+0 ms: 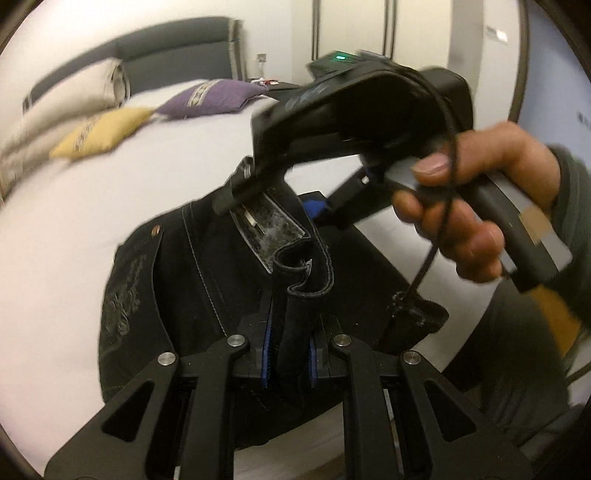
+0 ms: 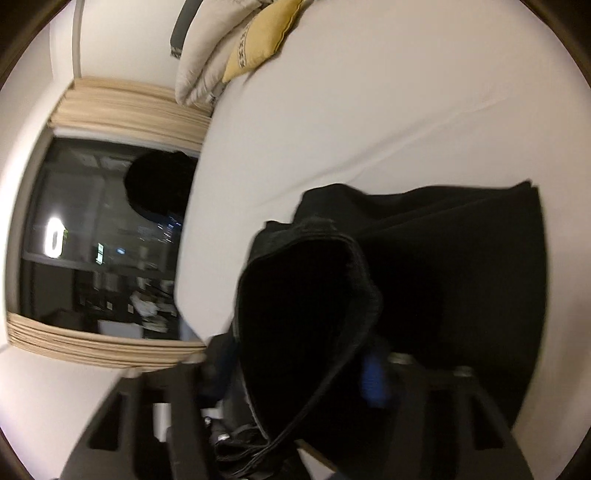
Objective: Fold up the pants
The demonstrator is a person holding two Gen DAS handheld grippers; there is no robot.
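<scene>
Black pants [image 1: 177, 295] with grey stitching and an embroidered back pocket hang over the white bed [image 1: 92, 206]. My left gripper [image 1: 291, 354] is shut on a fold of the pants' waistband, blue pads on both sides. My right gripper [image 1: 258, 206], held by a hand [image 1: 476, 192], is just beyond it and grips the waistband near the fly. In the right wrist view the right gripper [image 2: 299, 373] is shut on a thick fold of black fabric, and the rest of the pants [image 2: 461, 266] lie bunched on the bed [image 2: 369, 110].
A yellow cushion [image 1: 103, 129], a purple cushion [image 1: 210, 99] and cream pillows [image 1: 66, 96] lie by the grey headboard [image 1: 173, 51]. A dark window [image 2: 99, 240] with cream blinds is beside the bed. A wardrobe [image 1: 354, 26] stands behind.
</scene>
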